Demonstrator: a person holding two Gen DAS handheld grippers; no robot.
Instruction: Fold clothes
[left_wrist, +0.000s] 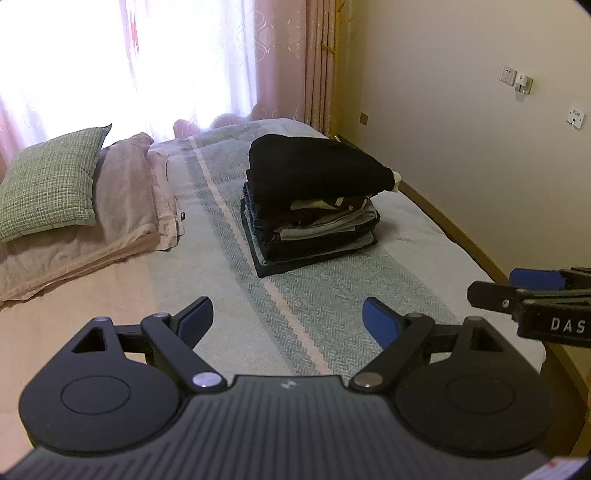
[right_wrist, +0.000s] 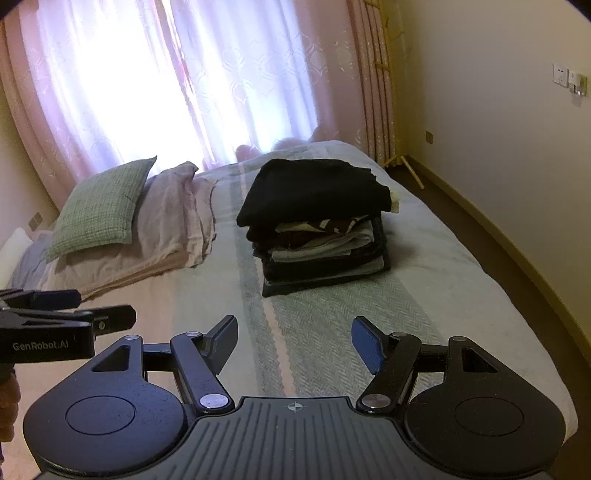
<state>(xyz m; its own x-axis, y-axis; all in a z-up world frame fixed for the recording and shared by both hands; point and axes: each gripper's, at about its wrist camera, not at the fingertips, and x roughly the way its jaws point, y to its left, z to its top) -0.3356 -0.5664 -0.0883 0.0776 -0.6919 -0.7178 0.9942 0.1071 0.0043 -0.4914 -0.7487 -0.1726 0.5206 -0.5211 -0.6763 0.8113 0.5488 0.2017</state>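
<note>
Since the stack of folded clothes (left_wrist: 310, 206) sits squared on the bed (left_wrist: 332, 306) with a black garment (right_wrist: 314, 192) on top, both the left hand-held gripper (left_wrist: 288, 319) and right hand-held gripper (right_wrist: 293, 341) hang released, empty, well short of it.

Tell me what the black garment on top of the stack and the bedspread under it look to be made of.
Black garment: soft matte fabric, probably a knit or fleece; it drapes in rounded folds with no sheen. Weave too dark to tell.
Bedspread: woven textile, likely cotton or a blend; a herringbone pattern shows in the grey-green bands, matte finish.
</note>
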